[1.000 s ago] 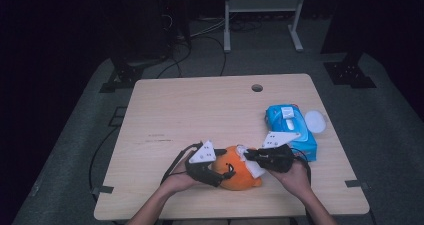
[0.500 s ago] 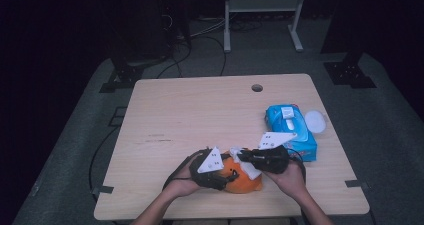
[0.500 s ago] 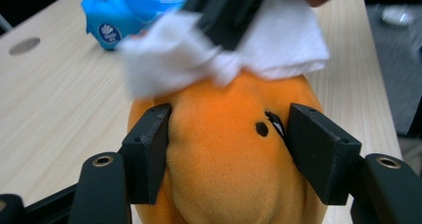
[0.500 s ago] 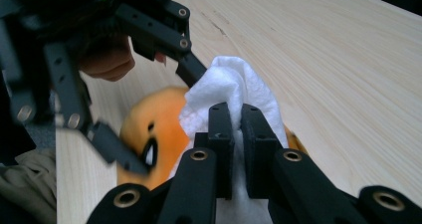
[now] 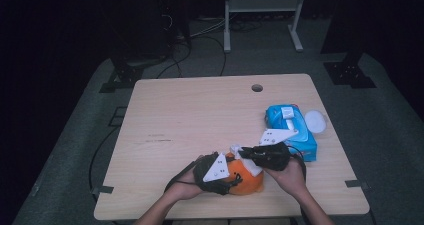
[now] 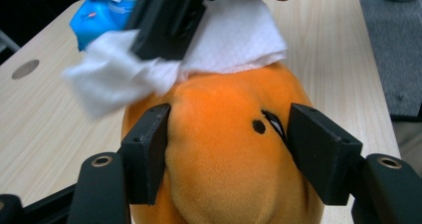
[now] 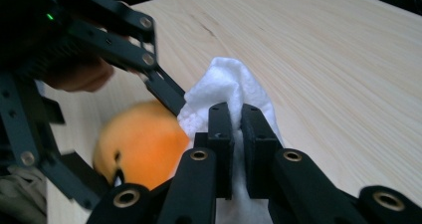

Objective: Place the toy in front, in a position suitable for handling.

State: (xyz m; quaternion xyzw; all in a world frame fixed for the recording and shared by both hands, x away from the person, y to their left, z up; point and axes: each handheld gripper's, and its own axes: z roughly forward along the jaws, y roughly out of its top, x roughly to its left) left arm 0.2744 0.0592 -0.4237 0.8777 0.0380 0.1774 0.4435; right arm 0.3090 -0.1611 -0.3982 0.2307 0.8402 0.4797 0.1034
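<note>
An orange plush toy (image 5: 251, 181) sits near the table's front edge. My left gripper (image 5: 227, 177) is shut on it, one jaw pressing each flank of the toy (image 6: 224, 149). My right gripper (image 5: 241, 154) is shut on a white wipe (image 7: 229, 84) and holds it against the top of the toy. In the left gripper view the wipe (image 6: 239, 40) drapes over the toy's upper edge under the right gripper (image 6: 169, 20). In the right gripper view the toy (image 7: 139, 144) lies below and to the left, with the left gripper (image 7: 99, 40) around it.
A blue pack of wipes (image 5: 292, 127) lies at the right of the wooden table (image 5: 200, 115), with a white round lid (image 5: 315, 121) beside it. A cable hole (image 5: 257, 88) sits near the far edge. Stands and cables crowd the dark floor beyond.
The toy and my left gripper have shifted slightly right and toward the front edge. My right gripper has moved the wipe a little across the toy's top.
</note>
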